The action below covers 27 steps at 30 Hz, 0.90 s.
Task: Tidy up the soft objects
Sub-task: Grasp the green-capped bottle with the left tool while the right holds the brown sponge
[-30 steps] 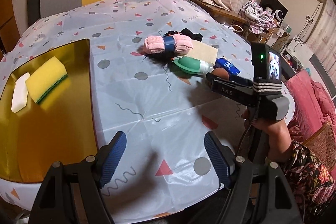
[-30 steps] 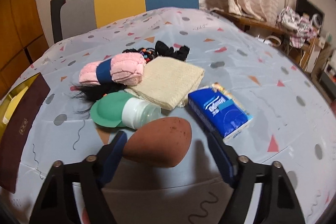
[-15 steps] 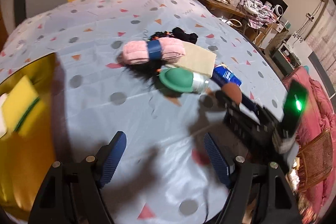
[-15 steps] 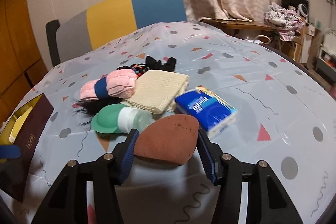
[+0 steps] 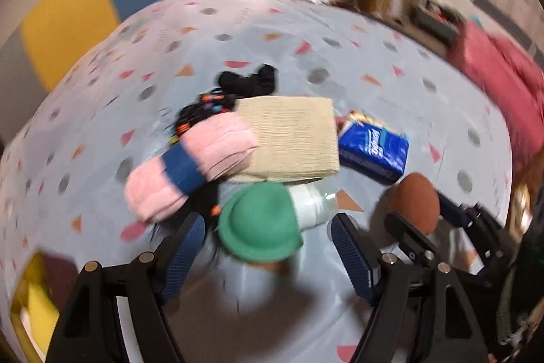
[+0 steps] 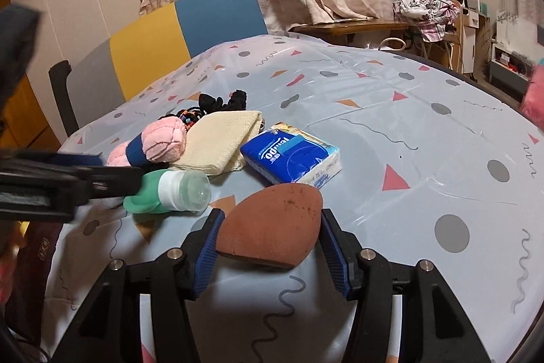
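Note:
My right gripper (image 6: 270, 249) is shut on a brown egg-shaped makeup sponge (image 6: 272, 227) and holds it just above the table; it also shows in the left wrist view (image 5: 414, 206). My left gripper (image 5: 267, 256) is open, its fingers on either side of the green silicone bottle (image 5: 261, 221) with a white cap (image 6: 176, 191). A pink rolled towel with a blue band (image 5: 190, 169) (image 6: 153, 145), a beige folded cloth (image 5: 292, 142) (image 6: 217, 142), a blue tissue pack (image 5: 374, 152) (image 6: 292, 159) and black hair ties (image 5: 248, 80) (image 6: 221, 101) lie together beyond.
The table wears a pale patterned cloth (image 6: 425, 142). A yellow tray (image 5: 30, 312) with a yellow sponge sits at the left edge. A grey, yellow and blue chair (image 6: 176, 36) stands behind the table. Cluttered shelves (image 6: 442, 16) stand at the back right.
My left gripper has swung right and forward from the yellow tray to the green bottle. My right gripper has closed on the brown sponge and lifted it slightly.

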### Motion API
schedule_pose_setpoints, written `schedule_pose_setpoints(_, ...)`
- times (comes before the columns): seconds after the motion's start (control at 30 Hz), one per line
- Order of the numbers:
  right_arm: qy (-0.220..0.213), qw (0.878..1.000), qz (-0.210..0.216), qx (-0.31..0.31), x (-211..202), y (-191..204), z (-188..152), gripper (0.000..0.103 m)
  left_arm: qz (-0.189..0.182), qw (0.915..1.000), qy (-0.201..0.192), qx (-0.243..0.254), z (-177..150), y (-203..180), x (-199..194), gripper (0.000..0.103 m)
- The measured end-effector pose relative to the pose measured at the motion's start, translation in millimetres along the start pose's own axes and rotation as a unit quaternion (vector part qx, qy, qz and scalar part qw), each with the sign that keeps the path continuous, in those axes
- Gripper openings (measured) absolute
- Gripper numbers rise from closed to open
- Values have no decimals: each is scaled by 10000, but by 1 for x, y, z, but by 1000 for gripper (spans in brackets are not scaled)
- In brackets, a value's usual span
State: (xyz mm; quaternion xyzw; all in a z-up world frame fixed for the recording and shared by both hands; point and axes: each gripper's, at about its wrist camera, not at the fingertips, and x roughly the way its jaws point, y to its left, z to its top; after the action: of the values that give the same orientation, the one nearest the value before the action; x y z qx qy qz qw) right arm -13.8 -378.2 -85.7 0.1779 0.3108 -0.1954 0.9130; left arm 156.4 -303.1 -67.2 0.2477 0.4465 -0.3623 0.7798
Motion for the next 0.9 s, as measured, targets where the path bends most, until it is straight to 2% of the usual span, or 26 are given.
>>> schedule_pose_setpoints(0.17,50,9999,59,122,2,-5,-2,59,-465,9971,329,503,11,-10,27,78)
schedule_pose_setpoints(0.27,65,9999,61,125,2,-5,-3,60,-203,9966,418,686,12,-11,36,79)
schedule_pose_setpoints(0.33,70,9999,62,112,3,-4,-3,60,-223,9972,424,580,10,-8,37,79)
schedule_pose_setpoints(0.43,80,9998,88,153,3,-6,-3,60,-171,9964,462,686,3,-8,36,79)
schedule_pose_setpoints(0.57,79,9997,106,181,3,-7,-3,60,-318,9938,370,996,2,-18,24,78)
schedule_pose_setpoints(0.67,100,9996,125,227,5,-8,-4,60,-390,9927,476,1035,5,-16,26,78)
schedule_pose_setpoints(0.83,93,9996,140,234,5,-8,-4,60,4,9891,622,1335,7,-18,48,79)
schedule_pose_setpoints(0.9,91,9996,149,243,5,-8,-4,60,53,9901,686,1224,4,-14,54,80)
